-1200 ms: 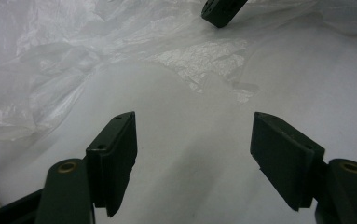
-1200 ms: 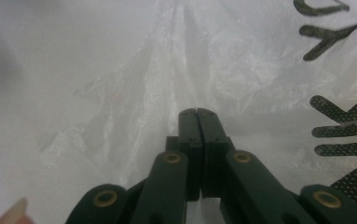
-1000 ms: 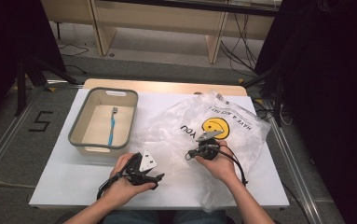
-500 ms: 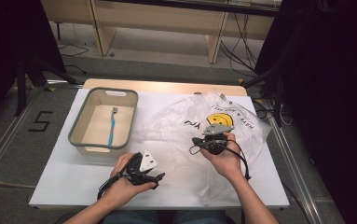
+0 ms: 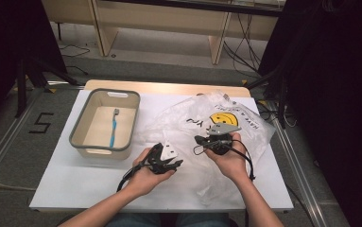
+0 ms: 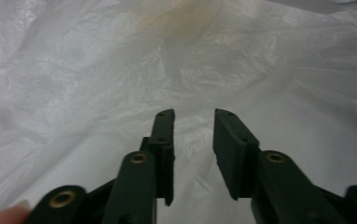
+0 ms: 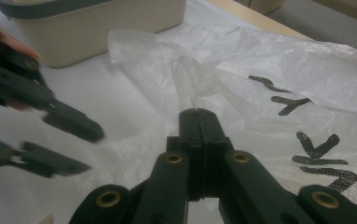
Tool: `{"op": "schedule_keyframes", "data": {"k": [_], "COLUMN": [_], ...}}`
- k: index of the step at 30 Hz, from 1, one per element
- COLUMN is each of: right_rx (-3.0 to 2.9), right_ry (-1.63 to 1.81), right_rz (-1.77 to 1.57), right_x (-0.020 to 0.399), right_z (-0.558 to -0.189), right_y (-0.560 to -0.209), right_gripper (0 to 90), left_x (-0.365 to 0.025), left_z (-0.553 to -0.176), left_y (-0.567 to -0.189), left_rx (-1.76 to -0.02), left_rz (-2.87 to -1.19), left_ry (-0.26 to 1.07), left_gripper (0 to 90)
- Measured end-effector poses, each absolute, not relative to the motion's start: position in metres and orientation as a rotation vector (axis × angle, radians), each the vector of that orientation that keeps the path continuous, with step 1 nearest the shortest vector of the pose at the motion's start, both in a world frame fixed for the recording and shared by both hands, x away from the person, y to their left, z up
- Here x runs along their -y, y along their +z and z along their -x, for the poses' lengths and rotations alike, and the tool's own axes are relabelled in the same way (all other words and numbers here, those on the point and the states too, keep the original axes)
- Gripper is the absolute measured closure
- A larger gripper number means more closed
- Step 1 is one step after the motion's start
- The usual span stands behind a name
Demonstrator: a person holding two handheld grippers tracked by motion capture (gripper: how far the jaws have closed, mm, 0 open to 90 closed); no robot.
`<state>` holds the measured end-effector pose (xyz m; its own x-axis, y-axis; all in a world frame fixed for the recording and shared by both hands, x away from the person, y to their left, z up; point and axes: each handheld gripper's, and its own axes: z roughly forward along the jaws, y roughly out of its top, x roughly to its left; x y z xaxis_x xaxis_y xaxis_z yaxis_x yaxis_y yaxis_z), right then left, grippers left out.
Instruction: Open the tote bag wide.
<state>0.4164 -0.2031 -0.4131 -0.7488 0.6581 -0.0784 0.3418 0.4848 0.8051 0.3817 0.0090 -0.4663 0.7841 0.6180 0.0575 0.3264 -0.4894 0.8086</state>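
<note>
A crinkled clear plastic bag [image 5: 188,118] with a yellow smiley and black lettering lies on the white table. My right gripper [image 5: 198,140] points left and is shut on a pinched fold of the bag [image 7: 260,51], pulling the film up into a peak at the jaw tips [image 7: 198,112]. My left gripper [image 5: 177,163] is just left of it at the bag's edge, blurred in the right gripper view [image 7: 90,151]. Its jaws have just been closing. In the left gripper view they [image 6: 194,116] still stand apart over the bag's film [image 6: 73,70], pads not pressing on it.
A beige basket with a grey rim [image 5: 77,127] stands at the table's left, holding a blue toothbrush [image 5: 113,127]. The basket's wall [image 7: 97,23] is close behind the left gripper. Bare white table lies in front of both hands.
The left hand has slid right and forward to the bag's edge, and its jaws have narrowed. The right gripper has risen slightly with the pinched film.
</note>
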Motion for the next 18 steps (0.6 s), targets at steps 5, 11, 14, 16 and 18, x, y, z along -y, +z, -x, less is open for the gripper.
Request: {"op": "schedule_keyframes", "data": {"k": [5,11,14,16,18], "right_rx": [-2.356,-2.332,-2.290,-2.272,-2.252], "right_ry": [1.183,1.210,1.238,1.252,1.265], "right_rz": [-0.842,-0.850,-0.851,-0.863,-0.867], "right_x": [0.205,0.207,0.209,0.210,0.210], "right_z": [-0.416,-0.416,-0.417,-0.418,-0.419], "right_y": [-0.411,-0.406,-0.398,-0.395,-0.392], "right_gripper": [90.0,90.0,90.0,90.0,90.0], "left_x": [0.003,0.008,0.010,0.010,0.010], "left_z": [-0.397,-0.402,-0.402,-0.402,-0.403], "left_y": [-0.481,-0.488,-0.491,-0.491,-0.491], "left_rx": [-0.740,-0.764,-0.757,-0.753,-0.755], "left_rz": [-2.169,-2.205,-2.223,-2.231,-2.233], "left_ry": [0.398,0.379,0.381,0.377,0.373], "left_gripper": [80.6,84.7,84.6,85.1,85.5]}}
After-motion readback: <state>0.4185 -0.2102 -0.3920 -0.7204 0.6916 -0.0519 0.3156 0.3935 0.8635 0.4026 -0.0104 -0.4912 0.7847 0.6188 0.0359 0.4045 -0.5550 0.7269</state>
